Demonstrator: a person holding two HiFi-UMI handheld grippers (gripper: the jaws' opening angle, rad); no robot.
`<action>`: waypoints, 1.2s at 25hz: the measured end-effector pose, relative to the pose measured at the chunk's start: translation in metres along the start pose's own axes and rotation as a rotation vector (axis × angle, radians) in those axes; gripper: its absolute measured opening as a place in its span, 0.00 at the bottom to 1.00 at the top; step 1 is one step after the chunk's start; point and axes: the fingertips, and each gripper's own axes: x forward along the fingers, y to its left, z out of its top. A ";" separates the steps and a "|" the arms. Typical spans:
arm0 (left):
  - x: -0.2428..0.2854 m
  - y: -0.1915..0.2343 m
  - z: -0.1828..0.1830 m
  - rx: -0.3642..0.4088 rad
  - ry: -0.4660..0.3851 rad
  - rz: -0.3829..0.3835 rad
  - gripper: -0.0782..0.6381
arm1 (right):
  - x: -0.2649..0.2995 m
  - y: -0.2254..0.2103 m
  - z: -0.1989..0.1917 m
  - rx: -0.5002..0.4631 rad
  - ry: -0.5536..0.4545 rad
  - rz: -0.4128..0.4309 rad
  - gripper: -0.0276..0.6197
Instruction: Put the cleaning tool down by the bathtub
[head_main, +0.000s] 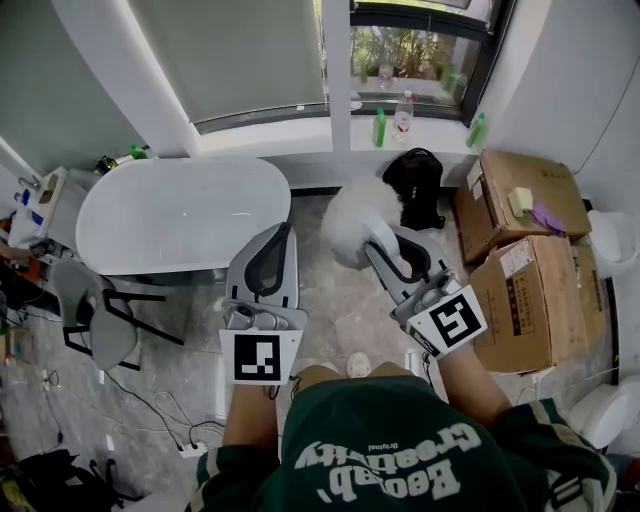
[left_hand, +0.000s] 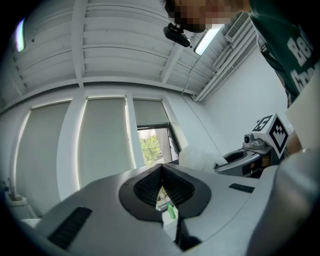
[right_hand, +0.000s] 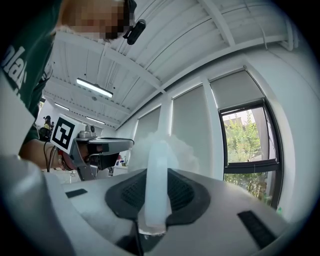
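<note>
Green shirt (head_main: 400, 445), white lettering, perhaps short-sleeved

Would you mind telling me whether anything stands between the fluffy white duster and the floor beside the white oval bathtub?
Nothing visible does: the grey floor between the fluffy white duster, clamped in the right gripper, and the white oval bathtub looks bare. The empty left gripper hangs nearby.

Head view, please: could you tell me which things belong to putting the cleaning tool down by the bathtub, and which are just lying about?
Job: fluffy duster, clamped in the right gripper; bathtub.
Lying about: cardboard boxes, black bag, sill bottles, grey chair.
</note>
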 end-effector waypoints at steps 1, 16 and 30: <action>0.002 -0.004 0.002 0.002 -0.007 -0.002 0.12 | -0.003 -0.002 -0.001 0.004 -0.001 -0.001 0.19; 0.014 -0.036 0.008 0.025 -0.015 -0.038 0.12 | -0.028 -0.018 -0.007 0.036 -0.033 -0.011 0.19; 0.038 -0.025 -0.008 0.021 -0.022 -0.056 0.12 | -0.004 -0.035 -0.008 0.008 -0.052 -0.003 0.19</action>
